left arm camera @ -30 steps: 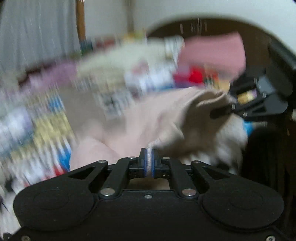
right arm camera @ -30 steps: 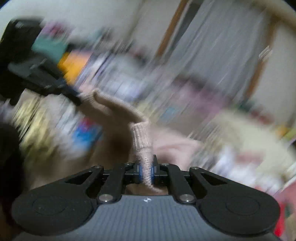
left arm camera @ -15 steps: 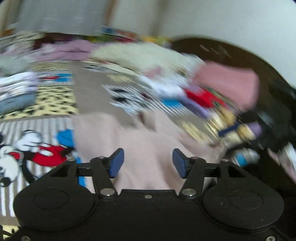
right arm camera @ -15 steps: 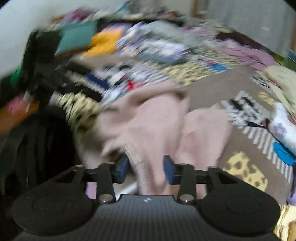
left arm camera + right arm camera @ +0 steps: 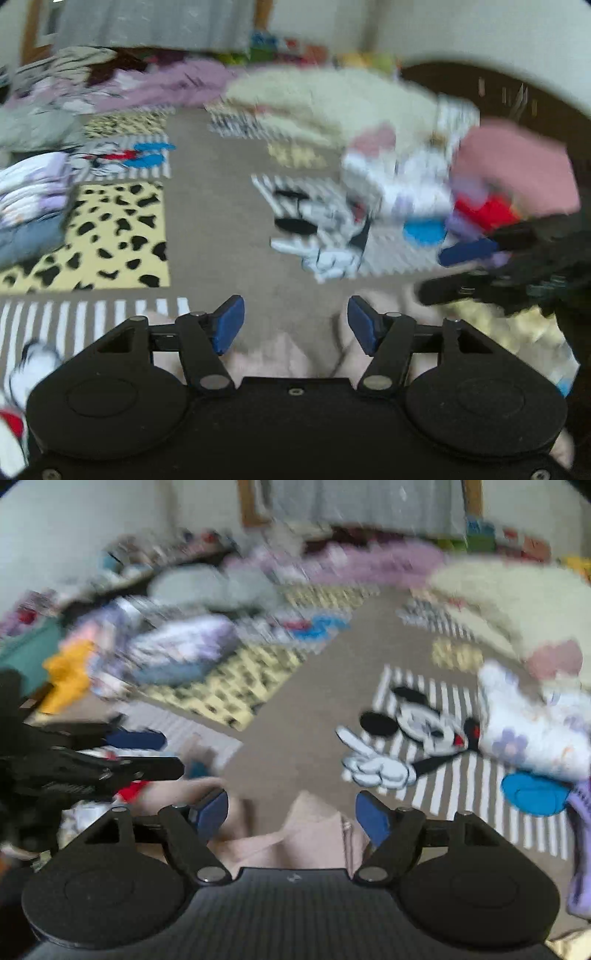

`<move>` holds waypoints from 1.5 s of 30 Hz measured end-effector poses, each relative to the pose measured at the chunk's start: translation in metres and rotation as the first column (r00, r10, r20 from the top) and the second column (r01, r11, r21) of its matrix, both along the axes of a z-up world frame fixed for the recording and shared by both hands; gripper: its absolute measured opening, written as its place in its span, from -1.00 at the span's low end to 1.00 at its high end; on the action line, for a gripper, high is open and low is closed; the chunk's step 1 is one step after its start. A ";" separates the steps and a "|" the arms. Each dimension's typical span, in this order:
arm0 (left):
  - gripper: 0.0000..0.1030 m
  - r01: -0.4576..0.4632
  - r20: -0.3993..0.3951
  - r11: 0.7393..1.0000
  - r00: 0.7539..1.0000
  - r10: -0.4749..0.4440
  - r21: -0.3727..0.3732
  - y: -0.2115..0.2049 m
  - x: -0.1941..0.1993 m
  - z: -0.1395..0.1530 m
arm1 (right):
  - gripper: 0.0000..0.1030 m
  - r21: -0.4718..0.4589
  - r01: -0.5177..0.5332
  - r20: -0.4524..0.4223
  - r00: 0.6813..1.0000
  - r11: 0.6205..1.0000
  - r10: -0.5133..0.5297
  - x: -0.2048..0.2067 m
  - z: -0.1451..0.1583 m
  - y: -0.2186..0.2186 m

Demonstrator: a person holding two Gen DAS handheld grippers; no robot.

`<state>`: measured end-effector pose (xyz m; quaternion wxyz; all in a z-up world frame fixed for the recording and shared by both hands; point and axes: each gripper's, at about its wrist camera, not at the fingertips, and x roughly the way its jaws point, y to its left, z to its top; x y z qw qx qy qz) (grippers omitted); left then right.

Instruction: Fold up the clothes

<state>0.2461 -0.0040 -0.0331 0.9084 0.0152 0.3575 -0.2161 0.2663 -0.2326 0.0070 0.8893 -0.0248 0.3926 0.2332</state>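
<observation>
A pale pink garment (image 5: 291,354) lies on the patterned blanket just below my left gripper (image 5: 295,323), which is open and empty above it. In the right wrist view the same pink garment (image 5: 306,830) lies crumpled under my right gripper (image 5: 291,812), which is also open and empty. The right gripper (image 5: 491,280) shows at the right edge of the left wrist view, and the left gripper (image 5: 110,760) shows at the left edge of the right wrist view. Both views are blurred by motion.
A brown cartoon-print blanket (image 5: 295,716) covers the surface. A pile of mixed clothes (image 5: 424,184) lies to the right, with a cream fluffy item (image 5: 332,99) behind. Folded clothes (image 5: 29,206) are stacked at left. More clothes (image 5: 177,650) lie at far left.
Both grippers were shut on the pink garment and held it up a second ago. They have opened and let it drop onto the blanket, and both have moved back over it.
</observation>
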 end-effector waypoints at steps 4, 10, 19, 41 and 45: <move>0.19 0.162 -0.130 0.953 0.983 -0.133 0.256 -0.027 0.026 -0.033 | 0.47 -0.036 0.045 -0.141 0.989 0.998 -0.050 0.037 -0.053 0.013; -0.68 0.244 -0.201 0.929 0.961 -0.192 0.278 -0.015 0.015 -0.051 | -0.28 -0.126 -0.038 -0.175 0.985 0.991 0.016 0.016 -0.084 0.032; -0.87 -0.011 0.146 0.991 0.989 0.031 -0.133 0.078 -0.068 0.055 | -0.73 0.147 0.101 0.110 0.987 0.984 -0.118 -0.056 -0.003 -0.026; 0.04 -0.298 -0.124 0.939 0.952 0.280 -0.171 0.171 -0.027 0.003 | 0.12 0.179 0.341 -0.175 0.934 0.923 -0.311 -0.022 -0.057 -0.123; 0.09 -0.175 -0.162 0.980 0.974 0.158 -0.098 0.140 0.017 -0.008 | 0.14 0.140 0.289 -0.247 0.936 0.947 -0.250 0.010 -0.072 -0.109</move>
